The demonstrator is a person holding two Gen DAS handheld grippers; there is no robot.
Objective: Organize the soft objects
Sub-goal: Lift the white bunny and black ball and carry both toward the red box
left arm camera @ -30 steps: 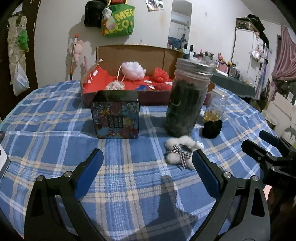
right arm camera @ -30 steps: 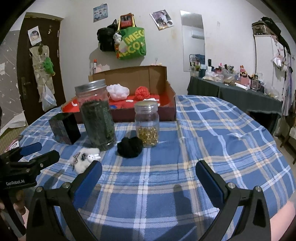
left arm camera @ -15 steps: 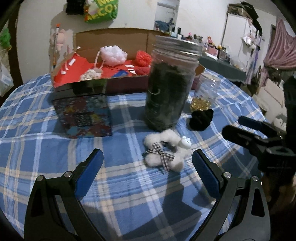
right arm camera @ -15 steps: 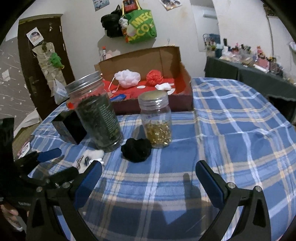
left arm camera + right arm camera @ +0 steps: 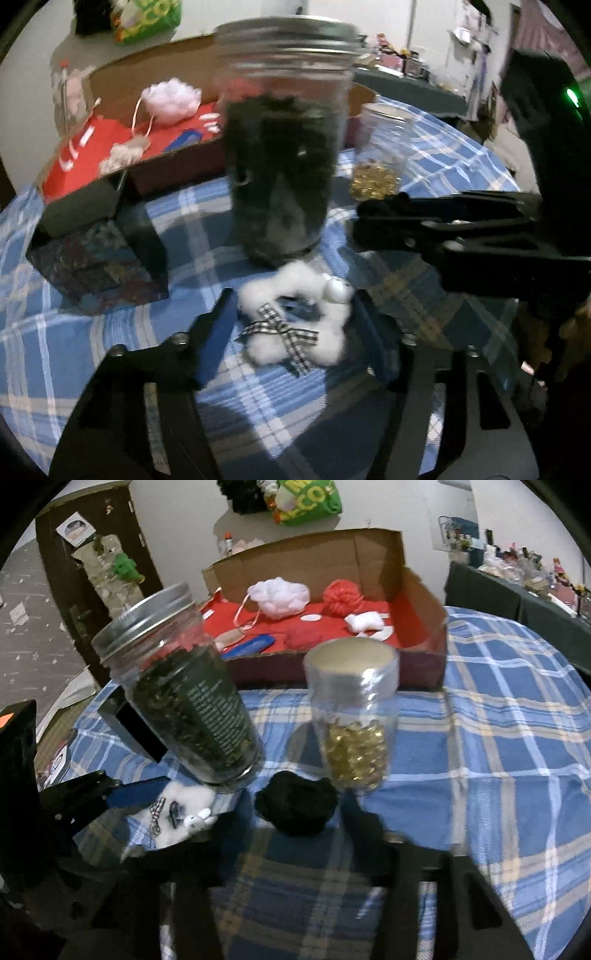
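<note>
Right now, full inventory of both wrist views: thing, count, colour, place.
white fluffy scrunchie: 1, white with checked bow, between the closing left fingers
black scrunchie: 1, black, between the closing right fingers
tall jar: 1, dark contents, behind white scrunchie
small jar: 1, yellow capsules, behind black scrunchie
patterned box: 1, dark, left of tall jar
cardboard box: 1, brown, red lining, table's far side
tablecloth: 1, blue plaid
left gripper: 1, black
right gripper: 1, black

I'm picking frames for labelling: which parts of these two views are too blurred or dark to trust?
Left wrist view: motion blur smears the tall jar and box; the white scrunchie stays legible. Right wrist view: sharper above, but the right gripper is a dark smear below the black scrunchie. Fisheye bends both.
</note>
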